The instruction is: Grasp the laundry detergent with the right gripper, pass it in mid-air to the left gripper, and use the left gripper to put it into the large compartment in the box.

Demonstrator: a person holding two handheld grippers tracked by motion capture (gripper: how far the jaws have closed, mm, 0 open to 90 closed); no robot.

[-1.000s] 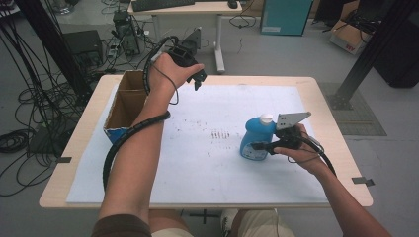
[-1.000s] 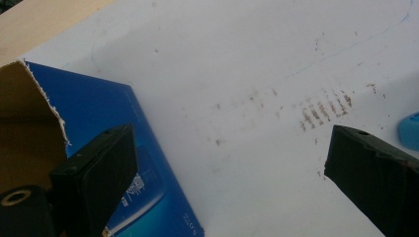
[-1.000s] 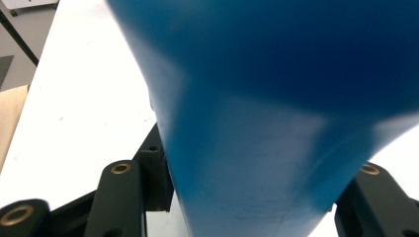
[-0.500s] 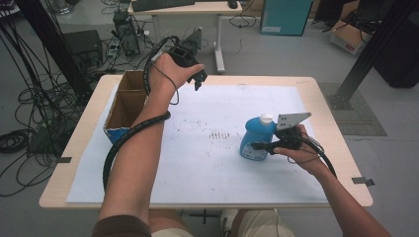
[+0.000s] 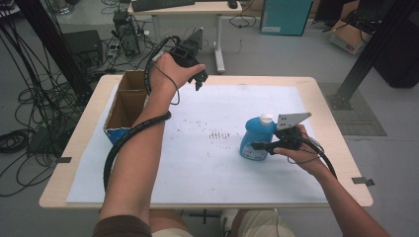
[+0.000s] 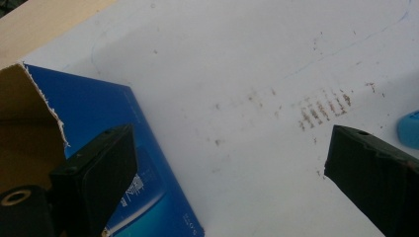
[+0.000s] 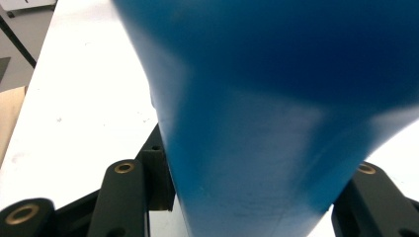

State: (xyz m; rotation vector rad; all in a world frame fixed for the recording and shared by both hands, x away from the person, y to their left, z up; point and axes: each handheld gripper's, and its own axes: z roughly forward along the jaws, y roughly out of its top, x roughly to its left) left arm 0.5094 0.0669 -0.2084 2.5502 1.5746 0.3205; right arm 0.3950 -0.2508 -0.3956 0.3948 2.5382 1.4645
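Right gripper (image 5: 258, 146) pinched blue plastic bottle (image 5: 255, 138) near table's right edge; left gripper (image 5: 198, 79) spread, empty. Risk: smooth bottle slipping from grip, toppling.

Right gripper (image 5: 257, 146): I'm clamping the blue bottle (image 5: 255, 139), upright near the desk's (image 5: 341, 148) right edge.
Left gripper (image 5: 200, 81): I'm holding it raised above the far edge, beside the cardboard box (image 5: 123, 106).

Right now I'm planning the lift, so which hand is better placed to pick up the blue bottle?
Right. The right gripper is already shut on the blue bottle; the left gripper hangs open, away by the cardboard box.
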